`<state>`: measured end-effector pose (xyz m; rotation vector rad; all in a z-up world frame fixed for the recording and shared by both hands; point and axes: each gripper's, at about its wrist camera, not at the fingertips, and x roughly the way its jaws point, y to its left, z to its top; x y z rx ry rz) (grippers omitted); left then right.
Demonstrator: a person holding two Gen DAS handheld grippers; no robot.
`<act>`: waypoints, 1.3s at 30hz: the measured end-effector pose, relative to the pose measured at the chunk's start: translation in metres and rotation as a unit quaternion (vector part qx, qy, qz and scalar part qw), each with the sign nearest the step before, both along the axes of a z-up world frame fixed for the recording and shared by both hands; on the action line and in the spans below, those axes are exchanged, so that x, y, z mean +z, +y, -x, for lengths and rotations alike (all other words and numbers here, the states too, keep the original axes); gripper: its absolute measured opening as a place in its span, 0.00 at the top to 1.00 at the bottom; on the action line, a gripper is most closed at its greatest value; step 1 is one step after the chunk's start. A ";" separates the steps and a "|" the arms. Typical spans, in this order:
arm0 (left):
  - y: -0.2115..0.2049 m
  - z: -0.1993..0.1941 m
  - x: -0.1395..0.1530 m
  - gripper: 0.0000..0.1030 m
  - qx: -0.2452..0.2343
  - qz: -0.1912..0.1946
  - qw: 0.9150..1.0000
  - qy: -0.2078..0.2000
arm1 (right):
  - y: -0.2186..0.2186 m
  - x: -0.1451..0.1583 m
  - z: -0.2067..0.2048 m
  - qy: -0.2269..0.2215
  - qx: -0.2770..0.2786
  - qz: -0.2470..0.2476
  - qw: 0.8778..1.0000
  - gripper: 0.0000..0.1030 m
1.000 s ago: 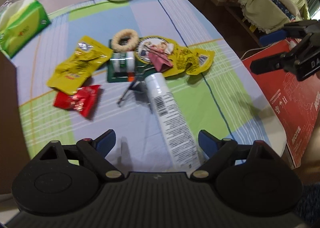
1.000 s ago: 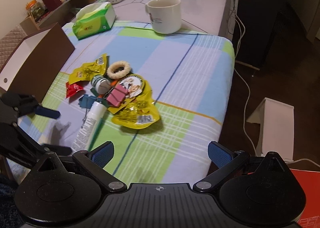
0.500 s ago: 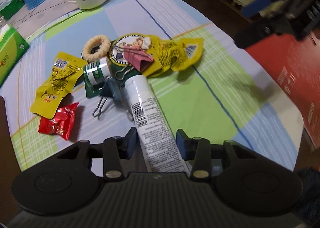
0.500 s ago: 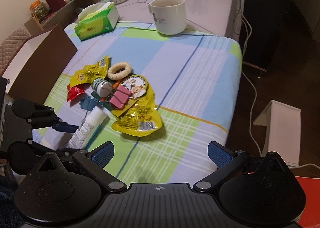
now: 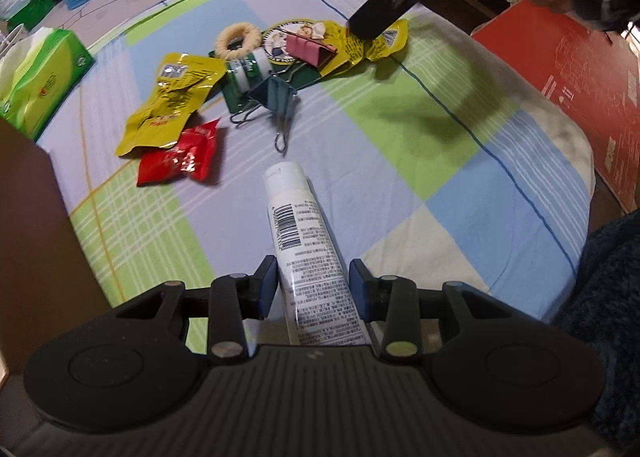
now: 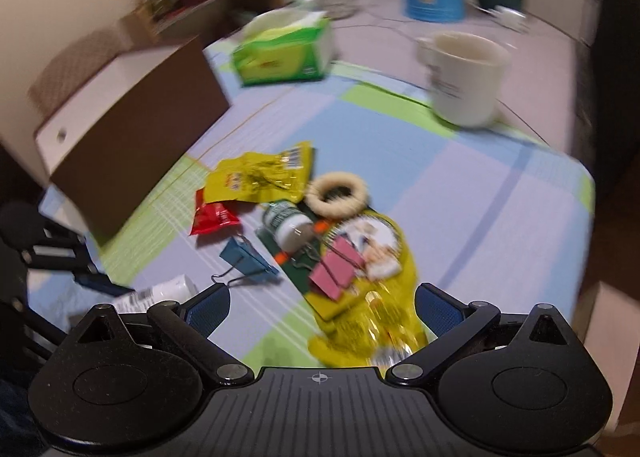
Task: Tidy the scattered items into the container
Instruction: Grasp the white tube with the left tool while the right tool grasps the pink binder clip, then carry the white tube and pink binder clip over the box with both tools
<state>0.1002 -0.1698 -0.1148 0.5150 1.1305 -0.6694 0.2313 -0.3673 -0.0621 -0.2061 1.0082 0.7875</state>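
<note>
1. Since half a second ago the long white plastic tube with a barcode (image 5: 304, 241) has been drawn out of the pile toward the left gripper (image 5: 312, 283); its cap, which lay against the clips then, now sits well clear of them. The right gripper (image 6: 322, 307) has come down low over the pile, and its view is blurred.
2. Count on the checked blue, green and white cloth (image 5: 460, 185):
   - one white tube;
   - two yellow foil snack packets: a small crinkled one (image 5: 170, 105) and a larger one printed with a round picture (image 6: 372, 297);
   - one red foil packet (image 5: 180, 161);
   - two binder clips, one teal (image 5: 274, 95) and one pink (image 5: 310, 51);
   - one cream fuzzy ring (image 5: 236, 39);
   - one small green-and-white bottle (image 5: 248, 71) on a dark green card.
3. The tube's long axis runs straight away from the left gripper, cap end pointing at the pile, flat tail end back between the fingers.
4. The left gripper's jaws are narrowed around the tube's tail, holding it just above the cloth's near edge.
5. The right gripper's jaws are spread wide and hold nothing, straddling the near end of the large yellow packet.
6. The brown-sided box with a white inside (image 6: 132, 125) stands at the cloth's left edge, with none of the items visible in it.
</note>
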 end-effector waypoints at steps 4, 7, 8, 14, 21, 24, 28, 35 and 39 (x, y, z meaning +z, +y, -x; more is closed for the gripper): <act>0.005 -0.003 -0.002 0.68 0.010 -0.002 1.000 -0.002 | 0.018 -0.014 -0.016 0.002 0.066 0.029 0.997 0.30; 0.008 -0.006 -0.008 0.68 0.017 -0.009 1.000 -0.002 | 0.022 -0.022 -0.025 -0.005 0.101 0.043 0.994 0.30; 0.009 -0.006 -0.009 0.68 0.018 -0.011 1.000 -0.001 | 0.024 -0.024 -0.027 -0.009 0.113 0.049 0.992 0.30; 0.014 -0.008 -0.015 0.67 0.018 -0.006 1.000 0.007 | 0.030 -0.029 -0.036 -0.027 0.206 0.071 0.976 0.31; 0.013 -0.017 -0.016 0.58 0.035 0.005 0.999 0.012 | 0.038 -0.038 -0.045 -0.016 0.273 0.087 0.958 0.31; 0.011 -0.021 -0.016 0.55 0.041 0.010 0.999 0.014 | 0.042 -0.042 -0.043 -0.015 0.283 0.095 0.954 0.50; 0.010 -0.026 -0.015 0.71 0.039 0.014 0.999 0.016 | 0.046 -0.040 -0.038 -0.018 0.280 0.102 0.954 0.59; 0.009 -0.025 -0.012 0.73 0.033 0.011 0.999 0.016 | 0.046 -0.036 -0.019 -0.021 0.258 0.111 0.960 0.60; 0.008 -0.021 -0.008 0.73 0.027 0.012 0.999 0.012 | 0.040 -0.029 -0.007 -0.013 0.235 0.098 0.967 0.60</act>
